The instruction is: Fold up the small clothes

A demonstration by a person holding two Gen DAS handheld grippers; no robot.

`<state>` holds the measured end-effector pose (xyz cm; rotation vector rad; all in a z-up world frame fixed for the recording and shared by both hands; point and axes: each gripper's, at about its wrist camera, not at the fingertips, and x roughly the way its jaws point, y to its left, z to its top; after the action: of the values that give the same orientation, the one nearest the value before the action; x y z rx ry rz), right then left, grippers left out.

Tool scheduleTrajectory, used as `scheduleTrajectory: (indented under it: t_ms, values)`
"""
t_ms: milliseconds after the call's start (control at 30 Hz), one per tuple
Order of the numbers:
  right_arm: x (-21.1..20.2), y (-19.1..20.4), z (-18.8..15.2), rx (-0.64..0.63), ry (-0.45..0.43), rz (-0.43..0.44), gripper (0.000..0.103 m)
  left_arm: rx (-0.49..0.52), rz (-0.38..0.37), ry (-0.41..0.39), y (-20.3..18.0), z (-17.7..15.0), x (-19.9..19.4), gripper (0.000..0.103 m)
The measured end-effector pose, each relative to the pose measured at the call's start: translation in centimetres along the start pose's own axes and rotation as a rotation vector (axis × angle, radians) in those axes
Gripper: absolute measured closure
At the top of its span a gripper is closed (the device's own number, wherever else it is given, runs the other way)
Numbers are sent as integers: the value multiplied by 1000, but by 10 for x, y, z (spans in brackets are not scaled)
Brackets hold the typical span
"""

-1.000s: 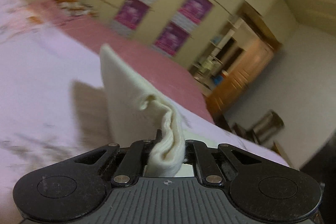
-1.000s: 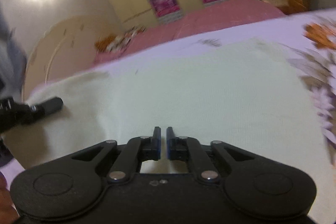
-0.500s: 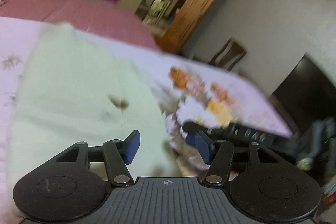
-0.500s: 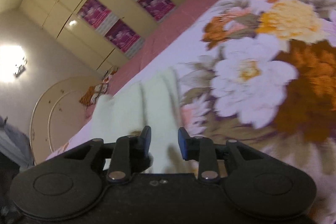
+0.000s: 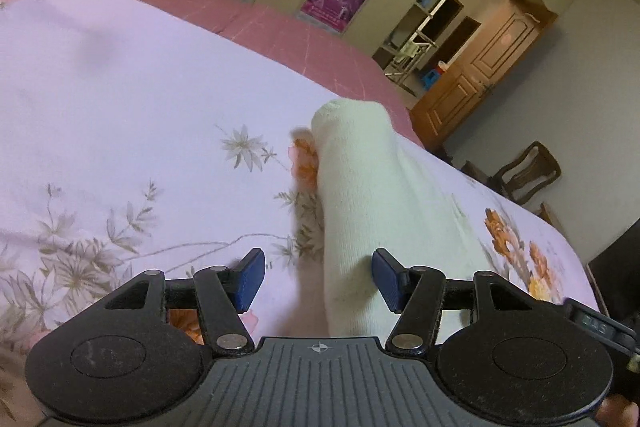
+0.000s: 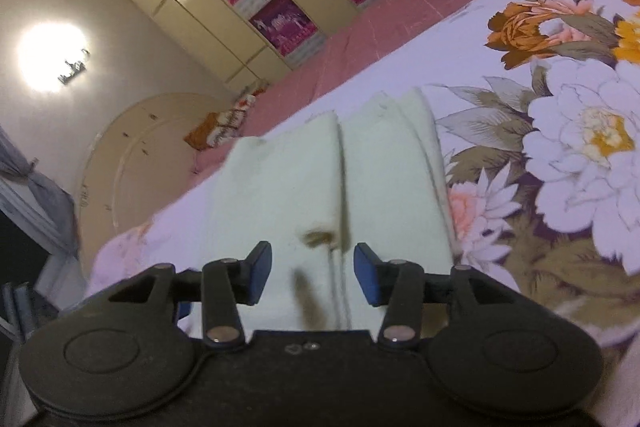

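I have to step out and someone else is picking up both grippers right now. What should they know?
Left gripper: jaws open, holding nothing, low over the bed beside the cloth's edge.
Right gripper: jaws open, empty, pointing along the cloth.
The cream cloth lies on the floral bedsheet, already folded into a narrow strip with layered edges; a small brown mark shows near the right gripper.
Done: at least one fold, cloth released.
Left: probably one more fold across its length, then tidy the edges.
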<state>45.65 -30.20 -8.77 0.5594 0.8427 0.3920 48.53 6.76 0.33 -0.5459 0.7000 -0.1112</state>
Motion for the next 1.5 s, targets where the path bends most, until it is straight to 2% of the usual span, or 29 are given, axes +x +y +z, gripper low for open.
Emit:
scheduleTrajectory:
  t_ms: [100,200,300,333,467,500,533,667,867,967,1067,1167,1233,1300,1400,1500]
  values:
    - [11,-2,3,2,30,17,58,-19,-8,5,0,-4,7,45]
    - [16,-3,4,16,61,76,61,-22,-19,8,8,-5,17,45]
    - [22,-5,6,31,65,70,67,-25,-31,13,13,-6,28,45]
    - [24,-6,7,42,63,74,67,-21,-31,14,10,-6,39,45]
    - [27,1,7,16,71,80,66,-5,-32,16,11,-6,39,45]
    - [28,5,7,-6,73,67,79,-4,-32,18,11,-5,38,45]
    - [28,11,6,-39,77,48,86,-2,-28,18,10,-4,38,45]
    - [15,48,1,-253,-2,-72,88,84,-26,-1,-14,0,35,45]
    - [-31,63,4,-355,-121,-123,88,194,-89,13,-54,-2,34,45]
    - [-41,43,8,-325,-121,-160,88,248,-43,76,-67,-10,48,45]
    - [-16,6,11,-217,-22,-201,88,255,-30,124,-69,-21,59,45]
    - [-15,-10,9,-158,-15,-155,86,258,-35,105,-66,-19,51,45]
    - [-22,-9,10,-157,-42,-137,77,231,-49,58,-62,-11,44,45]
    - [-26,-10,14,-153,-80,-129,74,192,-59,15,-56,1,42,45]
    - [-21,-23,29,-91,-91,-114,74,142,-44,-9,-50,18,50,45]
    - [-4,-25,41,-94,-77,-123,74,86,-28,-15,-42,31,68,45]
